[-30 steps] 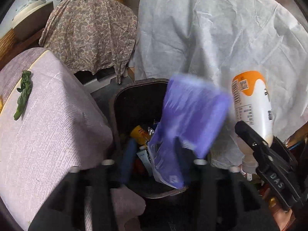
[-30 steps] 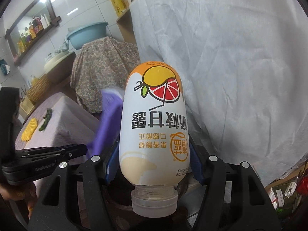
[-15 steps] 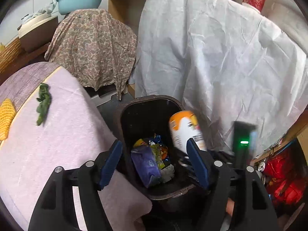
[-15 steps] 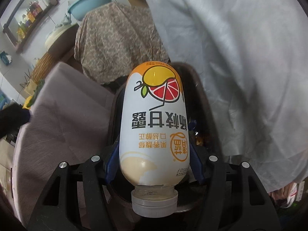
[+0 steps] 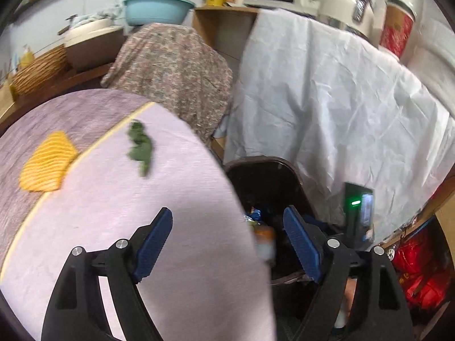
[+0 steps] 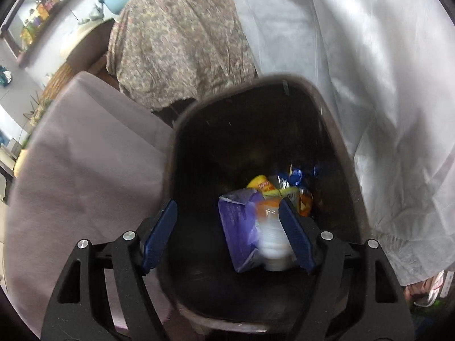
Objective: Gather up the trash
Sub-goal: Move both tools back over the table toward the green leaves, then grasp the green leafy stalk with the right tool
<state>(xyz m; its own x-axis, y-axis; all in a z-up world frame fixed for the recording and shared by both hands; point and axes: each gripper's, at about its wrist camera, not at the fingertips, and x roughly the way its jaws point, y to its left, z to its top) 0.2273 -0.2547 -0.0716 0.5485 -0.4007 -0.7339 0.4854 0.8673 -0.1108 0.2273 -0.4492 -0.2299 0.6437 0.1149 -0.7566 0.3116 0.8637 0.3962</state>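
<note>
A dark trash bin (image 6: 335, 130) stands between the pink-clothed table and a white sheet. Inside lie a purple packet (image 6: 241, 227), the white and orange drink bottle (image 6: 270, 227), blurred, and several wrappers. My right gripper (image 6: 229, 237) hangs over the bin's mouth, jaws opening, with nothing pressed between them. My left gripper (image 5: 229, 244) is over the table's edge, jaws opening and empty; the bin (image 5: 273, 164) shows to its right. On the table lie a green leafy scrap (image 5: 140, 145) and a yellow ridged piece (image 5: 47, 164).
The pink table cloth (image 5: 142, 213) fills the left. A white sheet (image 5: 341, 113) drapes furniture on the right, a patterned cloth (image 5: 176, 68) covers something behind. Red bags (image 5: 418, 272) sit low at the right. Appliances and a blue basin (image 5: 156, 7) line the back.
My right gripper sank over the bin and let the drink bottle go; it now lies in the bin. My left gripper dropped the purple packet in, then drew back over the table, opening.
</note>
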